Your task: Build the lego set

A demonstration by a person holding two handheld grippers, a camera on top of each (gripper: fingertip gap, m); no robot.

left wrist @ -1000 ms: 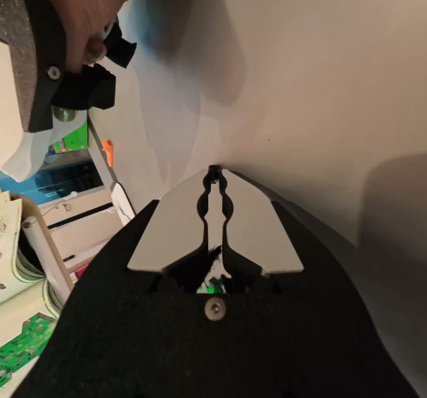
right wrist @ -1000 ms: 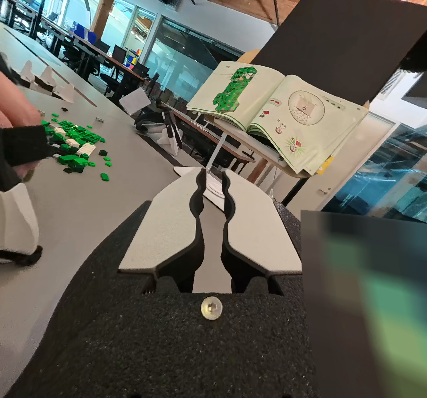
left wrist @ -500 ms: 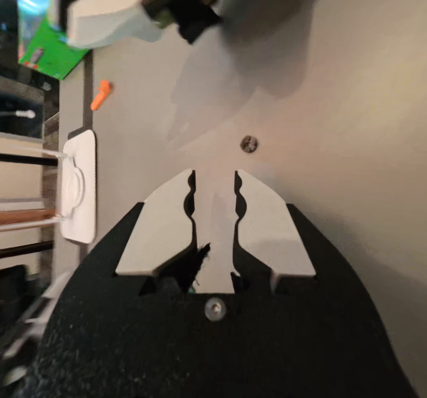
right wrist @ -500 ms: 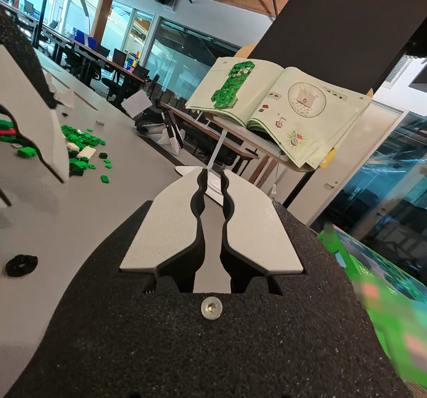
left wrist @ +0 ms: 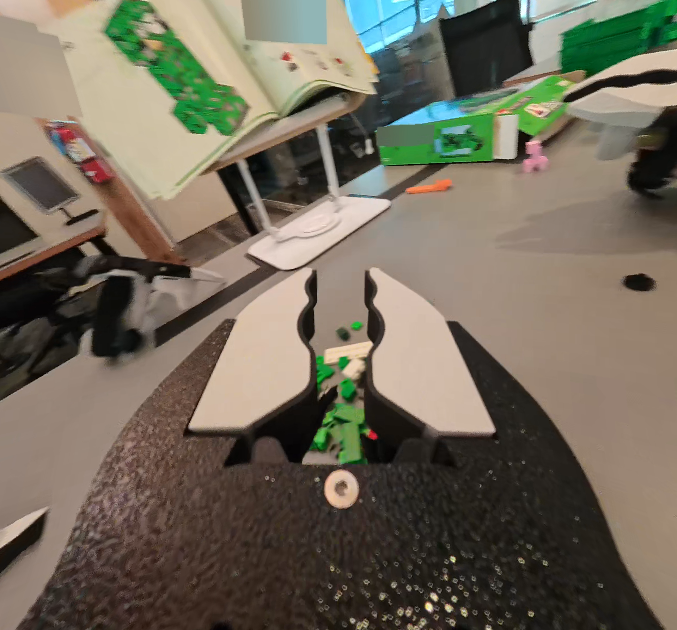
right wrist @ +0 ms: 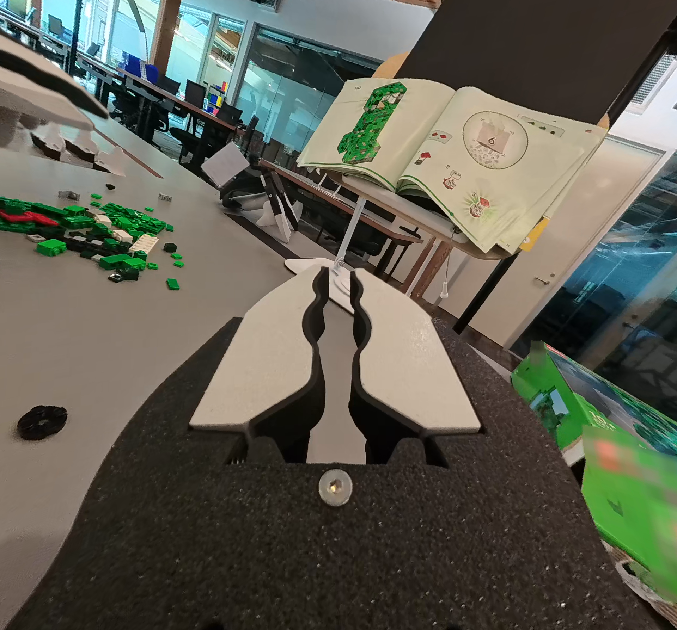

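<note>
bricks (right wrist: 91,235) left on table (right wrist: 91,338) | booklet (right wrist: 439,158) behind | box (right wrist: 586,411) right

Our left gripper (left wrist: 340,277) parted and empty above green lego pieces (left wrist: 342,425), open instruction book (left wrist: 205,74) on its stand ahead, black disc (left wrist: 638,282) at right.

Left gripper (left wrist: 340,279) body hides most of the brick pile (left wrist: 344,418). Green box (right wrist: 604,440) is blurred and cut off at the right edge.
</note>
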